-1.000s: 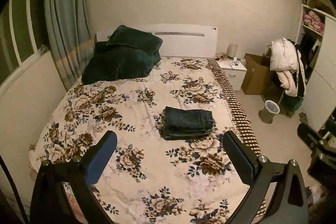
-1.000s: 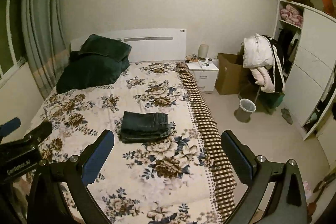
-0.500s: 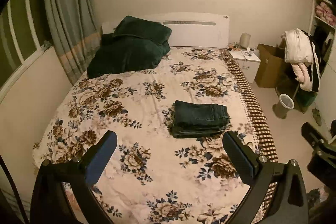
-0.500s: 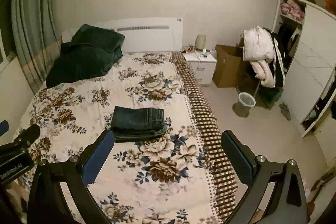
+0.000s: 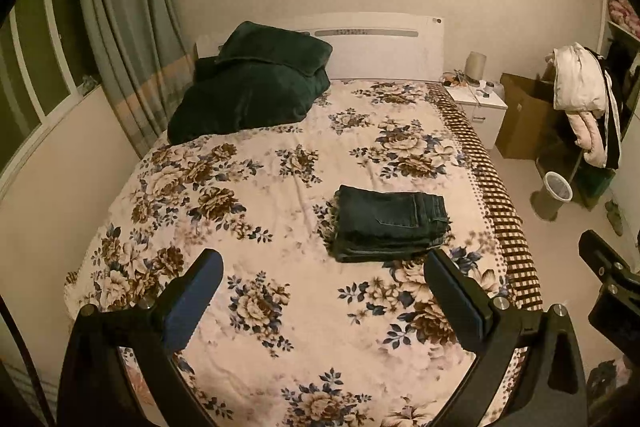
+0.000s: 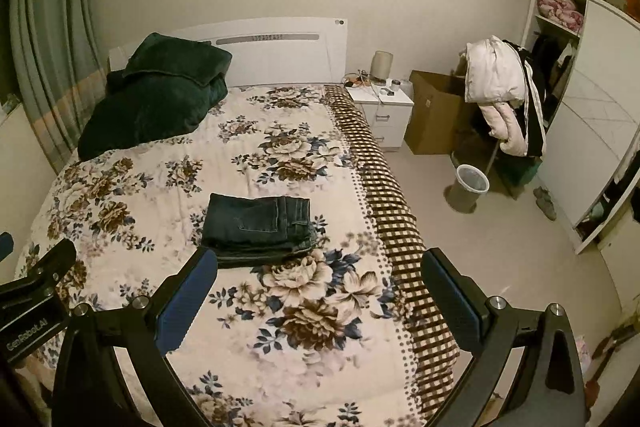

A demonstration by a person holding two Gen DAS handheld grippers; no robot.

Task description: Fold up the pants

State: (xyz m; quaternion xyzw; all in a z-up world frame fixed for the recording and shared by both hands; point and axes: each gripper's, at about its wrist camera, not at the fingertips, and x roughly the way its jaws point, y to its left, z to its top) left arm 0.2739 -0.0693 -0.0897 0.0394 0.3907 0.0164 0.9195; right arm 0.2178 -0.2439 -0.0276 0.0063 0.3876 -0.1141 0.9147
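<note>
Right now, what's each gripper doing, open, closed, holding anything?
Left gripper: open, empty, above the bed, short of the folded jeans.
Right gripper: open, empty.

A home bedroom — floral-covered bed [image 5: 304,307], nightstand [image 6: 382,107], wardrobe [image 6: 592,131].

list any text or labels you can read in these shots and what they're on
"GenRobot.AI": white lettering on the black body of the left tongs, seen in the right wrist view.
Headboard: a row of small marks along its grey strip, too blurred to read.
Nothing else legible.
</note>
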